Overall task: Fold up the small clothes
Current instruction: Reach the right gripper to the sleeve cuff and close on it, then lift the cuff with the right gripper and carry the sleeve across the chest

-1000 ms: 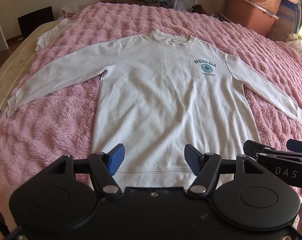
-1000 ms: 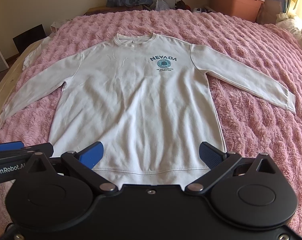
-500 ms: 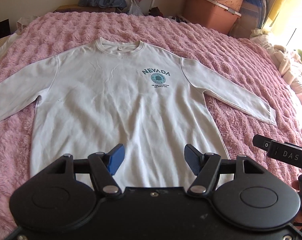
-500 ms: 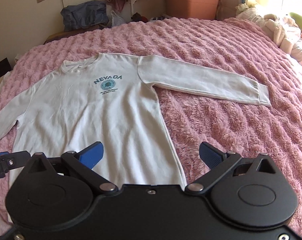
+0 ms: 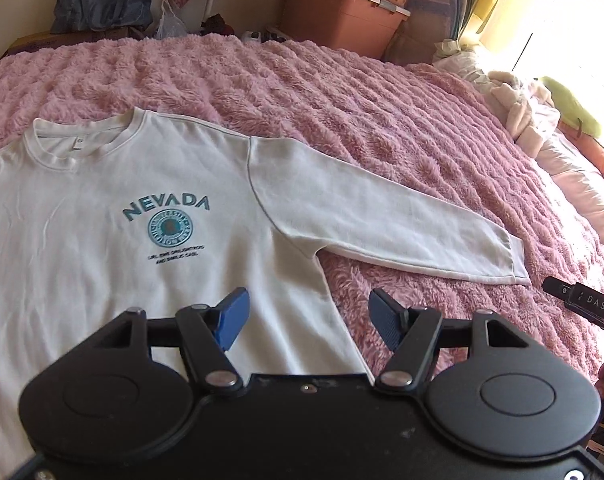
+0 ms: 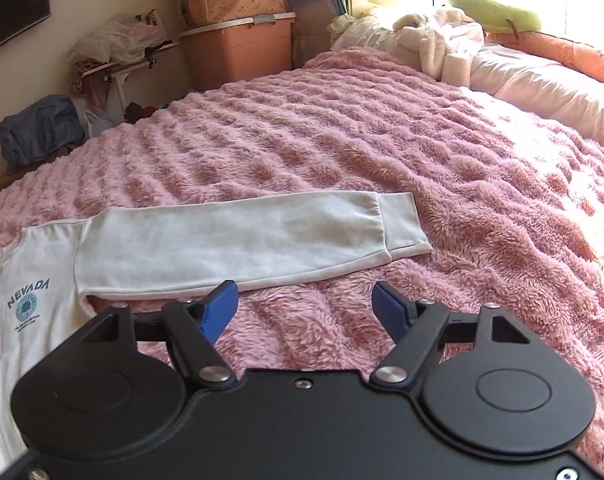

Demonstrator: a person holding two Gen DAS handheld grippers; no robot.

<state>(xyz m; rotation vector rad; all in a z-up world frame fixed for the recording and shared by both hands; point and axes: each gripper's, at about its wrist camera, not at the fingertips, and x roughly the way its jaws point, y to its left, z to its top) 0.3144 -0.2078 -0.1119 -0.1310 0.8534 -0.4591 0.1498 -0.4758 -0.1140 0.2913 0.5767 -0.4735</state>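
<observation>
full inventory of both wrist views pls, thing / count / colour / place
sweatshirt: 1, white with teal NEVADA print, flat on the blanket, front up
sleeve: 1 in view, white, stretched sideways on the blanket
blanket: 1, pink, fluffy, covers the bed
bin: 1, pink-brown with lid, behind the bed by the wall
blue bundle: 1, dark blue, behind the bed
plastic bag: 1, white, beside the blue bundle
white pile: 1, white cloth, far end of the bed
green thing: 1, green, behind the white pile
left tongs: blue pads, open, over the sweatshirt's side edge
right tongs: blue pads, closing, nothing between them, just short of the sleeve
</observation>
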